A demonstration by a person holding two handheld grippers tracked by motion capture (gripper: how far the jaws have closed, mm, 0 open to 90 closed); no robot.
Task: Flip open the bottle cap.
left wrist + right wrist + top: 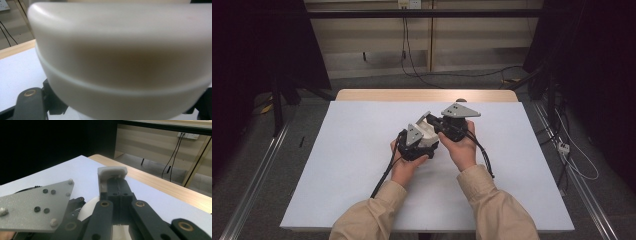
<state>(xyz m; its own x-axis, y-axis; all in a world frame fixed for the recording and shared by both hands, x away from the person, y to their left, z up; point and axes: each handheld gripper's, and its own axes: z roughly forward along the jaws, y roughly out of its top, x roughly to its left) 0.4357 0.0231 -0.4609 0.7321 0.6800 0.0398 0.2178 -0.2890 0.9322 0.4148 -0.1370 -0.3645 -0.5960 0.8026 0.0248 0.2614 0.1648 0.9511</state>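
White case [120, 62] — smooth plastic, satin sheen. Left gripper [416, 142] and right gripper [452, 127]: matt black plastic, brass-coloured pivots, speckled grey plate [32, 207]. Desk [362, 150] — matt white sheet over light wood edge.

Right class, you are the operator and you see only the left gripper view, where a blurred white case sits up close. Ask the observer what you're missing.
Observer: In the high view, the left tongs grip the white case over the white sheet.
Operator: And the other hand?
Observer: The right tongs are shut on the case's lid.
Operator: Is the lid open?
Observer: Yes, it stands raised above the case.
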